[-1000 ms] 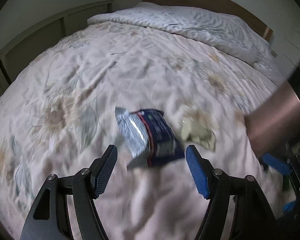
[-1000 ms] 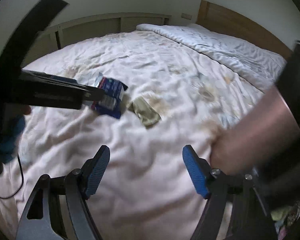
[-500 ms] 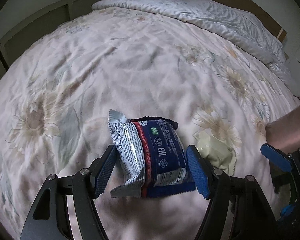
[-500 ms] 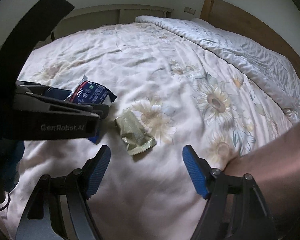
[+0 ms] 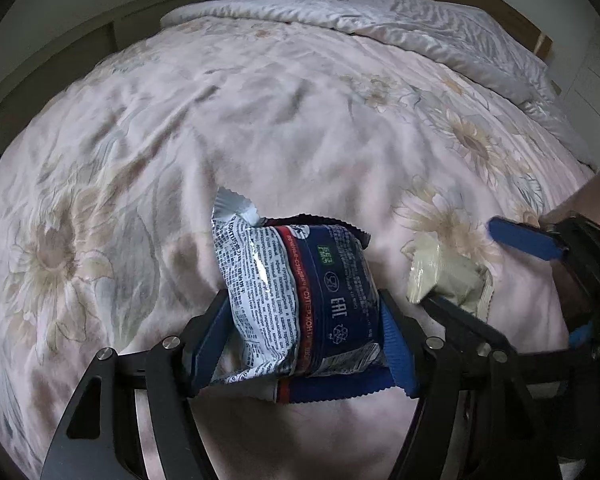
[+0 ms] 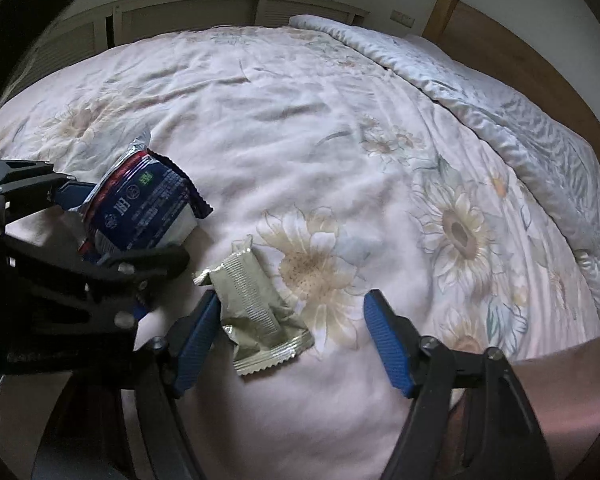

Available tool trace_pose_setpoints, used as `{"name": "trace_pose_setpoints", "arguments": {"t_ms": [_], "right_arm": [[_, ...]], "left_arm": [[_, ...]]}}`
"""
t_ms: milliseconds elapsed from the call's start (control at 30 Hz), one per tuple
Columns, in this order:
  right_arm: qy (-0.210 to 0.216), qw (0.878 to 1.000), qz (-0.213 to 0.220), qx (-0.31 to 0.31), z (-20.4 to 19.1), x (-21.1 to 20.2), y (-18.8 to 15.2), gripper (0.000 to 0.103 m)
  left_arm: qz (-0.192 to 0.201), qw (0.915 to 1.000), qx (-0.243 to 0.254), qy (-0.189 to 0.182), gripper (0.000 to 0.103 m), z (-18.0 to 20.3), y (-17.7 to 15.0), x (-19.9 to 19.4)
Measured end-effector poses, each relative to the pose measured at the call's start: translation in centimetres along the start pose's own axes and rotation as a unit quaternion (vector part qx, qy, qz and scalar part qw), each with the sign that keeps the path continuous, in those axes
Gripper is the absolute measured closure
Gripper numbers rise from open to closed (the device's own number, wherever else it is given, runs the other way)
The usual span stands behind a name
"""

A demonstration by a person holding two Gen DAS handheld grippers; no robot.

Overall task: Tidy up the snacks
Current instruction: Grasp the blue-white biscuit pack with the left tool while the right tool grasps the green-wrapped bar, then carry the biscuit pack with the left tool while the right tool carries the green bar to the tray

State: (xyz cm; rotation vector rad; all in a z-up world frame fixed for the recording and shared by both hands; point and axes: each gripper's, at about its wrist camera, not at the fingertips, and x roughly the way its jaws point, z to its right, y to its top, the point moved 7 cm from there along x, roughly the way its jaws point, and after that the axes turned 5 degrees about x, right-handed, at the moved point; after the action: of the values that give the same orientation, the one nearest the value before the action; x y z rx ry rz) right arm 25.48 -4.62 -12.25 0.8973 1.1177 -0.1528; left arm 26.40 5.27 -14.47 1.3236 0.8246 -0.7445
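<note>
A blue, white and red snack packet lies on the floral bedspread between the pads of my left gripper, whose jaws press both its sides. The packet also shows in the right wrist view. A small pale green snack packet lies just right of it; in the left wrist view it sits partly behind the right gripper's finger. My right gripper is open around the green packet, left pad touching its edge, right pad well apart.
The bed has a pink floral cover, with a folded pale blue quilt along the headboard side. Slatted cupboard doors stand beyond the far edge. A bare forearm shows at lower right.
Both grippers moved forward and down onto the packets. The left jaws closed in on the blue packet. The right gripper now straddles the green packet.
</note>
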Motion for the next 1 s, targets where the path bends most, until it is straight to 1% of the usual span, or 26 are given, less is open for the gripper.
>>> {"name": "trace_pose_setpoints", "arguments": {"t_ms": [33, 67, 100, 133, 200, 367, 567, 800, 1000], "right_arm": [[0.003, 1.0, 0.0, -0.004, -0.2, 0.2, 0.0, 0.047], [0.007, 1.0, -0.001, -0.009, -0.5, 0.4, -0.1, 0.074], [0.011, 1.0, -0.002, -0.017, -1.0, 0.5, -0.1, 0.089], [0.013, 1.0, -0.001, -0.021, -1.2, 0.6, -0.1, 0.093], [0.013, 1.0, 0.001, -0.021, -1.4, 0.8, 0.0, 0.094], [0.026, 1.0, 0.009, 0.003, -1.1, 0.8, -0.2, 0.096], [0.037, 0.999, 0.02, 0.031, -0.7, -0.1, -0.4, 0.099], [0.039, 0.996, 0.037, 0.068, -0.4, -3.0, -1.9, 0.099], [0.037, 0.995, 0.038, 0.083, -1.4, -6.3, -4.1, 0.099]], "left_arm": [[0.002, 1.0, 0.002, -0.002, 0.039, -0.1, 0.0, 0.0], [0.006, 1.0, 0.005, -0.004, 0.04, -0.1, -0.1, 0.0], [0.01, 0.9999, 0.008, -0.008, 0.042, -0.2, -0.2, -0.1], [0.013, 0.9998, 0.01, -0.01, 0.042, -0.3, -0.2, -0.1], [0.022, 0.9996, 0.013, -0.01, 0.047, -0.4, -0.4, -0.3], [0.037, 0.9989, 0.011, -0.026, 0.048, -0.6, -0.5, -0.4], [0.051, 0.9982, 0.0, -0.031, 0.048, -0.7, -0.3, -1.4], [0.058, 0.998, 0.02, -0.017, 0.048, -0.4, -1.5, -3.9], [0.061, 0.9975, 0.036, -0.001, 0.048, 0.5, -3.2, -6.9]]}}
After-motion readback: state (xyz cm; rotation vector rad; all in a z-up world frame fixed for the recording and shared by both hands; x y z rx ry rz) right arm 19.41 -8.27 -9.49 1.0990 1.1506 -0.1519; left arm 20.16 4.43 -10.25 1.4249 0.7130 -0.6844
